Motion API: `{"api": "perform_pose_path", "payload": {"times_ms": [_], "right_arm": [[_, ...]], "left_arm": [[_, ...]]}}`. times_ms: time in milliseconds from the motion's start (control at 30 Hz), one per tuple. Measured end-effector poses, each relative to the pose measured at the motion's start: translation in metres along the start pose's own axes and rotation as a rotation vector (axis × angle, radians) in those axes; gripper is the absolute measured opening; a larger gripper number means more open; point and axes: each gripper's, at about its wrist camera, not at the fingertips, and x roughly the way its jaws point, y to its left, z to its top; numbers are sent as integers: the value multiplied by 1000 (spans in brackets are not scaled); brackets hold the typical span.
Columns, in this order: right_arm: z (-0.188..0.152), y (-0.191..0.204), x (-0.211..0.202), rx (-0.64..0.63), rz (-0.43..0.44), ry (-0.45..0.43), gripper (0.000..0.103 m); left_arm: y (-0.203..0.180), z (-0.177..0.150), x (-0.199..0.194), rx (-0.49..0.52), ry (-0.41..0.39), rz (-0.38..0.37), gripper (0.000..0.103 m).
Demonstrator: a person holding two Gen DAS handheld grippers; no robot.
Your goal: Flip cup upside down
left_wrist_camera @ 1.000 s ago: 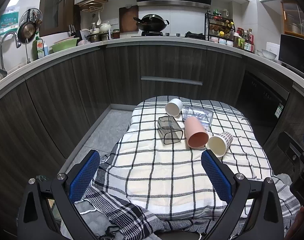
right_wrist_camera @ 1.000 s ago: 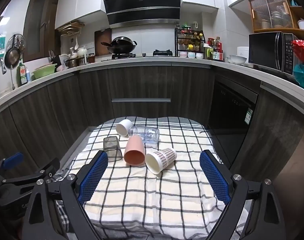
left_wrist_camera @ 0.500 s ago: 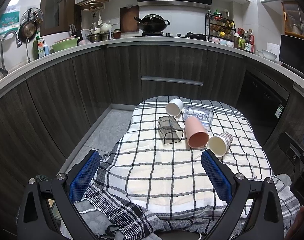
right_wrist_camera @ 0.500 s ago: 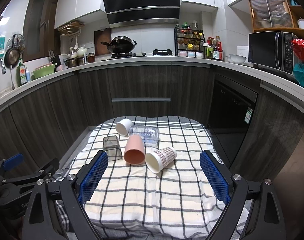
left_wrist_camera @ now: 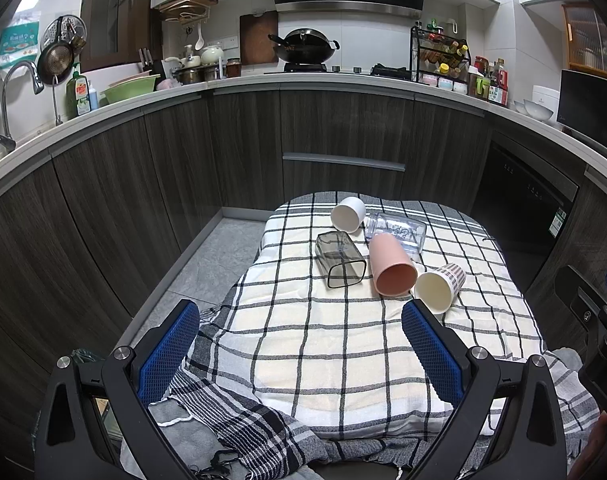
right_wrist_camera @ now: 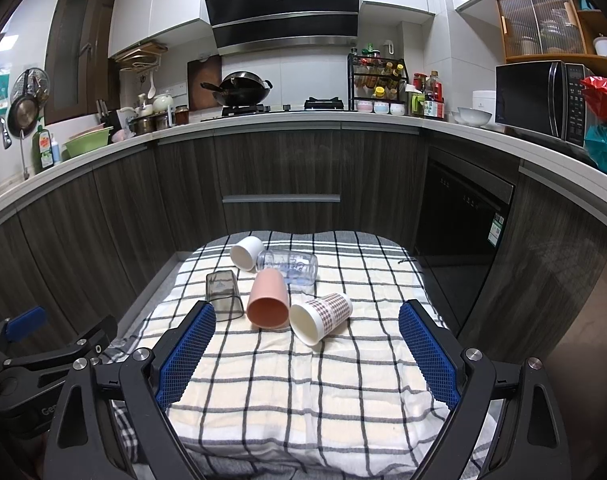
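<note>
Left wrist view: checked cloth (left_wrist_camera: 343, 344) over small table, dark cabinets (left_wrist_camera: 343, 128) behind. Five cups lying mid-cloth: white (left_wrist_camera: 347, 214), clear (left_wrist_camera: 397, 234), smoky (left_wrist_camera: 340, 265), pink (left_wrist_camera: 392, 266), patterned (left_wrist_camera: 441, 285). Bare cloth nearside. Left gripper (left_wrist_camera: 299, 354) and right gripper (right_wrist_camera: 305, 354) wide apart, holding nothing.

We cannot see the table under the checked cloth (left_wrist_camera: 323, 344). Clear bottle (right_wrist_camera: 293, 266): near end hidden behind the pink cup (right_wrist_camera: 265, 300), label print too small to read. In the left wrist view, the right gripper (left_wrist_camera: 595, 320) is cut off by the frame edge.
</note>
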Motion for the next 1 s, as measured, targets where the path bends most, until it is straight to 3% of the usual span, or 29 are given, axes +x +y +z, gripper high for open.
{"api": "perform_pose_path", "payload": {"times_ms": [700, 1000], "right_arm": [[1, 2, 1, 6, 1, 12, 93], [4, -1, 28, 1, 7, 35, 93]], "left_arm": [[-1, 0, 5, 3, 9, -5, 103], [-1, 7, 23, -5, 33, 1, 103]]}}
